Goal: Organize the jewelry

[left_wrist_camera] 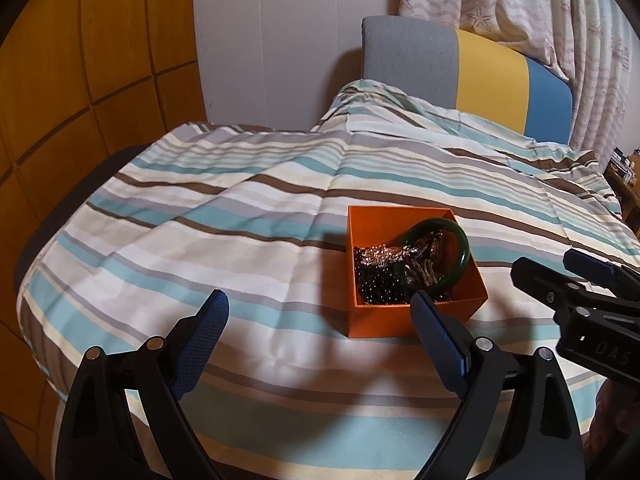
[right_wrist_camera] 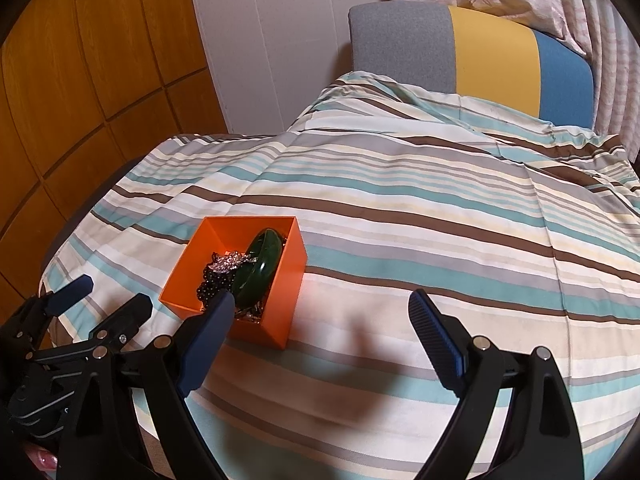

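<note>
An orange box [left_wrist_camera: 416,316] [right_wrist_camera: 288,276] stands on the striped cloth [left_wrist_camera: 224,240] [right_wrist_camera: 440,216]. Inside it lie a dark green bangle [left_wrist_camera: 462,248] [right_wrist_camera: 262,266], a string of black beads [left_wrist_camera: 376,284] [right_wrist_camera: 212,284] and silver chain pieces [left_wrist_camera: 384,256] [right_wrist_camera: 230,262]. My left gripper [left_wrist_camera: 320,304] [right_wrist_camera: 112,292] is open, hovering just in front of the box with nothing between its fingers. My right gripper [right_wrist_camera: 322,300] [left_wrist_camera: 560,264] is open too, empty, to the right of the box; its left fingertip overlaps the box's near corner in its own view.
The cloth drapes over a rounded surface that drops off at the left and near edges. Behind it stands a grey, yellow and blue headboard [left_wrist_camera: 460,64] [right_wrist_camera: 480,52], with wooden panels [left_wrist_camera: 80,80] to the left and curtains [left_wrist_camera: 540,8] to the right.
</note>
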Available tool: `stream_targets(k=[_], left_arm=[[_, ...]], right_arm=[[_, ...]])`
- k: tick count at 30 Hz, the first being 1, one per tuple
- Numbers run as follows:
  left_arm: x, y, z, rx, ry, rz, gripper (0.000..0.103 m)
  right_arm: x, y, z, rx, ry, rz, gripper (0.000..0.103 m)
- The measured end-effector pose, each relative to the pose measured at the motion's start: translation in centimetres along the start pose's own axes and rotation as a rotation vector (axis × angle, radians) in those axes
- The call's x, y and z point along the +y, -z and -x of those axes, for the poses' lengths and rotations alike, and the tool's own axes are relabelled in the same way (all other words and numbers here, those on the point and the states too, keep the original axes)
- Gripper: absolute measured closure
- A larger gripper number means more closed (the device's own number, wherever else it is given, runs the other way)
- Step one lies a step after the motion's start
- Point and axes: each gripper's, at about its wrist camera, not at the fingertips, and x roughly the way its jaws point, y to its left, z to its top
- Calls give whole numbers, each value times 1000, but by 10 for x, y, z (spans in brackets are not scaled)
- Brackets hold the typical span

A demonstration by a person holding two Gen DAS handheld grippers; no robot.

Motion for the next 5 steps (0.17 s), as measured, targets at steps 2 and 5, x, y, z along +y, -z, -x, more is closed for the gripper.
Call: stream_targets(k=[2, 5], left_arm=[[1, 0, -2, 12, -7, 6, 12], [1, 0, -5, 25, -8, 11, 12]], right_arm=[[-3, 1, 0, 0, 3, -9, 14], [-6, 1, 0, 2, 10, -18, 14]])
